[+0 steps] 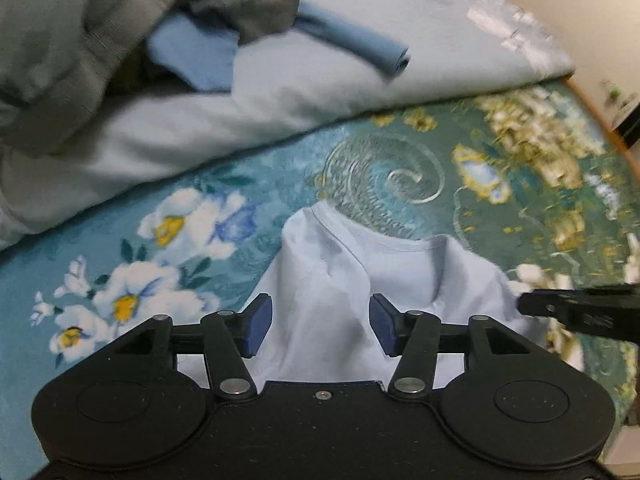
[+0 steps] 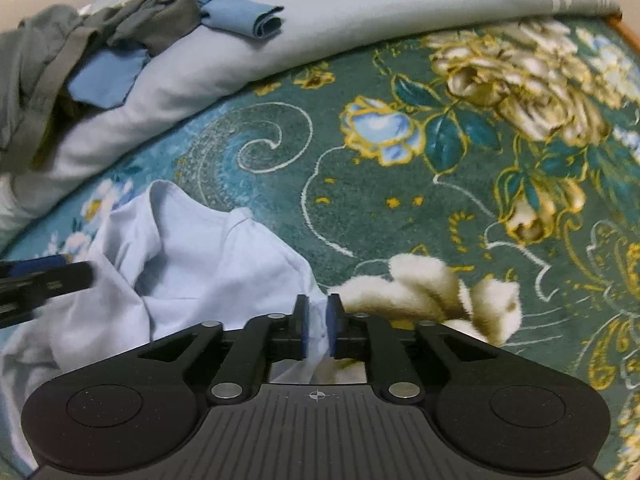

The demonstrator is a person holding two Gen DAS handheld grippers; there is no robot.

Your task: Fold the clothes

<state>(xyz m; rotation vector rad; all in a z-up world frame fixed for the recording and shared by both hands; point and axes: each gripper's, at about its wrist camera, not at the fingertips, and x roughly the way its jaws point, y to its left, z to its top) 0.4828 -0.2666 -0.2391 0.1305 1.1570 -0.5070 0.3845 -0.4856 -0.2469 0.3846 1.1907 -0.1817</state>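
Between the right gripper's (image 2: 317,320) narrowed fingers sits the shirt's (image 2: 208,268) edge, on the floral bedspread (image 2: 400,200); the left gripper (image 1: 320,326) hovers above the shirt, fingers spread wide.

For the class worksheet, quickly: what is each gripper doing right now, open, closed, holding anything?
Left gripper: open, hovering over the pale blue shirt, gripping nothing.
Right gripper: closed on an edge of that shirt.
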